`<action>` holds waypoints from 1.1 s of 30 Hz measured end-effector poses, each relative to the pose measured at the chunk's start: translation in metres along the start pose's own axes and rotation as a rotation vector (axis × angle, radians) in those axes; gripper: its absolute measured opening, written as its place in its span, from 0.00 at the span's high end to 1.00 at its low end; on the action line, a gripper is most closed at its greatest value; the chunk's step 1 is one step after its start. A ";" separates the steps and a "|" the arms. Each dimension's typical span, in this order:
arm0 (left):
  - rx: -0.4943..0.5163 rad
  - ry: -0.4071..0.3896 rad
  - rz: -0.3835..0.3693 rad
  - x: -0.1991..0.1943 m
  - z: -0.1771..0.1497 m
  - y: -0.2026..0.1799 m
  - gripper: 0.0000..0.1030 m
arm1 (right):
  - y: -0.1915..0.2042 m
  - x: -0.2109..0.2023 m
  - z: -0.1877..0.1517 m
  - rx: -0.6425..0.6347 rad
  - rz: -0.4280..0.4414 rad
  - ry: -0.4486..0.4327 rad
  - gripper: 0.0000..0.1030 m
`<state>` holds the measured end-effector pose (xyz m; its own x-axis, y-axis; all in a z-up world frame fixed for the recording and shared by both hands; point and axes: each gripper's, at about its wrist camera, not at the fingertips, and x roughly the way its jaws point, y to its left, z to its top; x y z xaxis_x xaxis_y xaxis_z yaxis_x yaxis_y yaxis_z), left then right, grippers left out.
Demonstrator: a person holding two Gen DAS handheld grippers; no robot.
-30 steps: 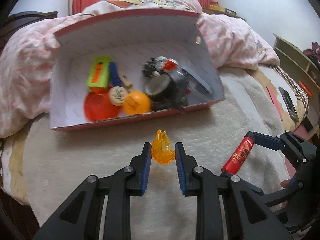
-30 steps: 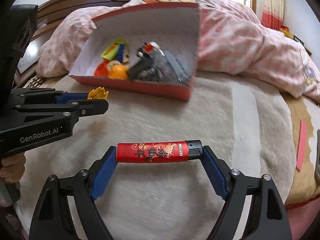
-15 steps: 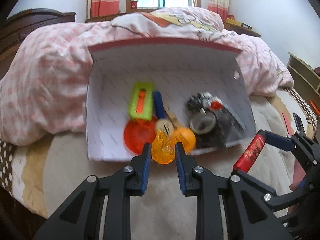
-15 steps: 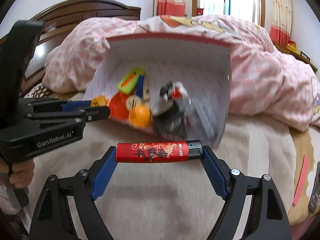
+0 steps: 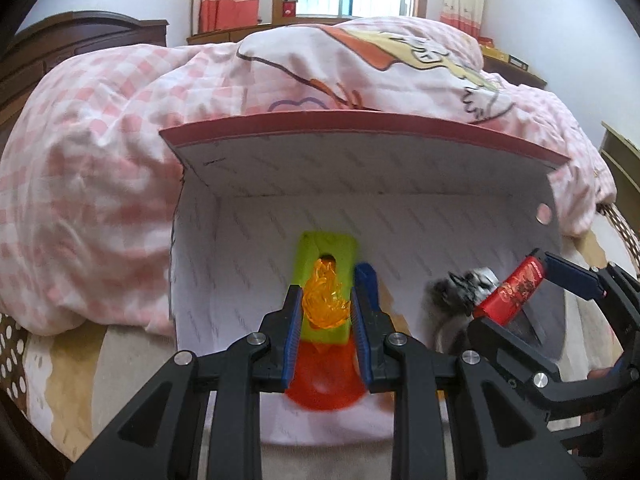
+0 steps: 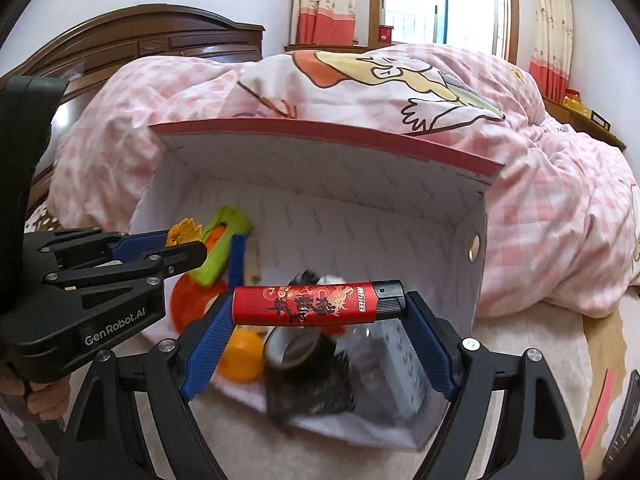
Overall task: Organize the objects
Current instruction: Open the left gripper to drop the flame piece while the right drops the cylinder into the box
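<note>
A white box with a red rim [image 5: 360, 120] [image 6: 320, 132] lies on the bed with its open side towards me. My left gripper [image 5: 325, 312] is shut on an orange translucent flame piece [image 5: 323, 300], held at the box mouth above a green block [image 5: 320, 248] and an orange disc [image 5: 320, 384]. My right gripper [image 6: 316, 312] is shut on a red lighter [image 6: 308, 305], gripped end to end, in front of the box opening. The lighter also shows in the left wrist view [image 5: 512, 294].
Inside the box lie an orange ball [image 6: 242, 354], a roll of black tape [image 6: 300, 350], a blue stick [image 6: 237, 258] and dark grey items [image 6: 384, 364]. A pink checked duvet [image 6: 540, 208] is piled behind and beside the box. A beige blanket [image 6: 532, 332] covers the bed.
Both grippers have moved forward with their objects, from the blanket in front of the box up to its opening. The box now fills both views.
</note>
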<state>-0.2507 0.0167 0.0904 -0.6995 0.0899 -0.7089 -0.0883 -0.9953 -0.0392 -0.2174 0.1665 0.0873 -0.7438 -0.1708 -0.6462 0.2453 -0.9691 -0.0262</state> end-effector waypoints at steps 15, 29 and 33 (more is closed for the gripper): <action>-0.002 0.020 0.004 0.022 0.012 -0.001 0.52 | 0.000 0.025 0.007 -0.028 -0.044 -0.018 0.17; -0.037 0.010 0.012 0.008 0.011 0.005 0.48 | 0.008 -0.002 0.006 -0.036 -0.032 -0.078 0.17; -0.033 0.010 0.022 0.004 0.008 0.005 0.47 | 0.008 -0.007 0.003 -0.024 -0.033 -0.079 0.17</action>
<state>-0.2591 0.0121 0.0931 -0.6936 0.0681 -0.7171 -0.0499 -0.9977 -0.0464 -0.2118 0.1599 0.0940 -0.7980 -0.1532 -0.5829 0.2341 -0.9700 -0.0655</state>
